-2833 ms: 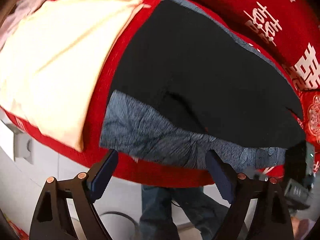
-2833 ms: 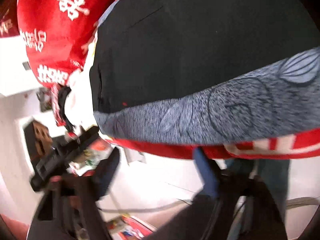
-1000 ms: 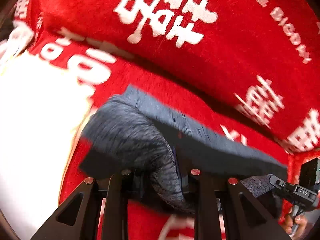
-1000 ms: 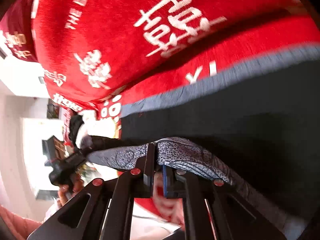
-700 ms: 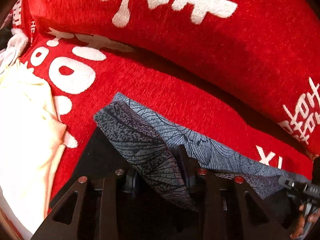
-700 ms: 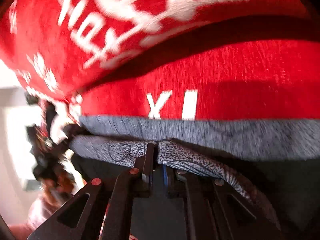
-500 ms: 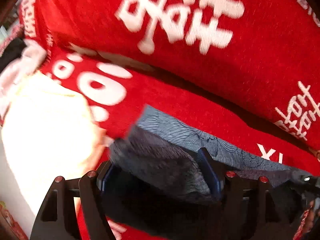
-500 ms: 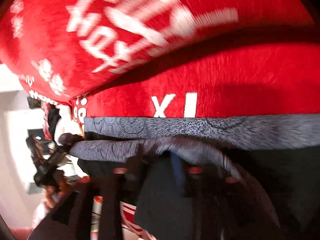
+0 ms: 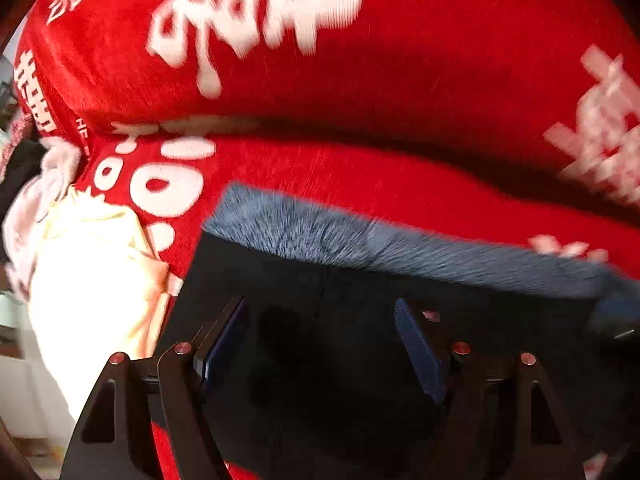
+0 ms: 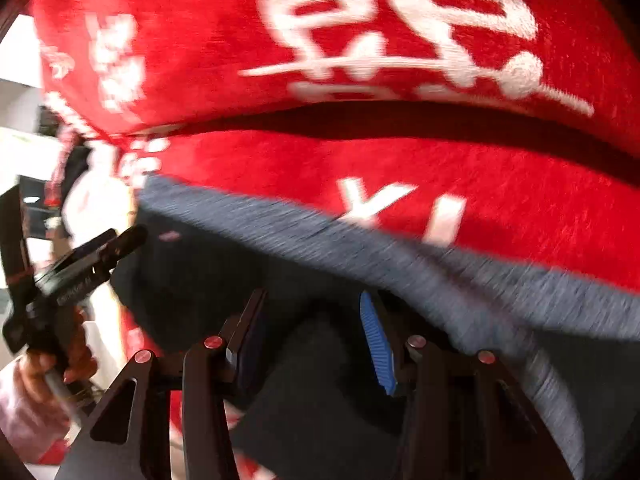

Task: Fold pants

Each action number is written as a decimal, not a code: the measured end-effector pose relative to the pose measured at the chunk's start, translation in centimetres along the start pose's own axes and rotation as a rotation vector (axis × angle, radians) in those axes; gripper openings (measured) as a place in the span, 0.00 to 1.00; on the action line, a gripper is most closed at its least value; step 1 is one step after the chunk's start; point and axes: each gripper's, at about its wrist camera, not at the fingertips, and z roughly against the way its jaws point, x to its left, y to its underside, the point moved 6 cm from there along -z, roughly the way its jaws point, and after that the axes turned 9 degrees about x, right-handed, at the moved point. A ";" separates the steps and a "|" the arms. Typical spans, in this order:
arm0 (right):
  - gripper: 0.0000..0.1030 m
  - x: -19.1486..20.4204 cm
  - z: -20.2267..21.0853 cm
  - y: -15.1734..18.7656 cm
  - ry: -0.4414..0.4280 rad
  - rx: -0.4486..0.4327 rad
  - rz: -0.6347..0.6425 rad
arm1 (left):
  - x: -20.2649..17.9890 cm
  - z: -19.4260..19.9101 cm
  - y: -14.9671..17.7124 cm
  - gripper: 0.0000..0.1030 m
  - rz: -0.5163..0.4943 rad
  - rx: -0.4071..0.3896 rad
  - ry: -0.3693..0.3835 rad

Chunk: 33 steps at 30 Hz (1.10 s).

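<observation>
Left wrist view: the pants [image 9: 360, 320] are lying flat on the red cover [image 9: 400, 176] with the white lettering, and they look like a dark slab with a grey-blue patterned band [image 9: 360, 240] along the far edge. That band sits just short of the crease where the cover rises into a backrest or cushion. So at least one fold looks done to me, since the fabric reads as a neat doubled rectangle and not spread-out legs.

The left tongs [image 9: 320, 340] are standing open, roughly mid-width, with nothing pinched. The dark cloth is just below and between the pads, not gripped. Off to the left there's a cream-coloured cloth [image 9: 92, 280] lying beside the pants, well clear of the fold.

From the right wrist view, the right tongs [image 10: 312, 332] are also apart with nothing held, and the jaws are closing in a bit right now. Dark fabric is under them but the pads aren't pressing on it as far as I can tell. You can also see the person's hand [image 10: 52, 364] holding the other gripper at the left edge.

What's left, I'd guess: one more fold to make it compact, maybe side to side, then a bit of smoothing. Both frames are pretty blurry though, so I can't say how tidy the edges are.
</observation>
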 end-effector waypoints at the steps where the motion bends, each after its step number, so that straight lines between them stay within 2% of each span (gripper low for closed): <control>1: 0.44 -0.6 0.4 -0.2 -0.004 -0.017 -0.027 | 0.2 -0.5 -0.2 0.80 0.027 0.001 0.007; 2: 0.44 -1.3 1.4 -0.3 0.009 -0.048 -0.060 | 0.7 -0.5 -0.4 0.82 0.065 -0.014 0.006; 5: 0.48 -3.0 4.5 1.0 0.004 -0.115 -0.114 | 1.1 0.3 0.4 0.82 0.090 0.023 0.015; 9: 0.51 -4.5 7.3 4.8 -0.008 -0.127 -0.154 | 0.3 2.9 3.3 0.82 -0.010 0.029 -0.022; 12: 0.51 -5.0 9.4 9.2 -0.004 -0.133 -0.175 | -1.7 4.7 6.0 0.82 -0.089 0.050 0.000; 16: 0.54 -5.1 12.1 13.8 0.058 -0.168 -0.191 | -5.3 6.3 9.2 0.82 -0.184 0.072 0.055; 18: 0.58 -6.3 13.2 17.0 0.079 -0.168 -0.248 | -7.6 7.1 10.7 0.82 -0.239 0.077 0.094; 23: 0.58 -9.2 13.8 25.7 0.094 -0.160 -0.416 | -13.8 9.4 13.8 0.82 -0.399 0.039 0.194; 28: 0.58 -10.7 12.4 35.3 0.035 -0.163 -0.588 | -20.2 11.6 17.9 0.82 -0.526 0.056 0.346; 33: 0.58 -11.6 10.3 41.4 -0.117 -0.195 -0.709 | -25.6 12.2 21.6 0.82 -0.610 0.090 0.442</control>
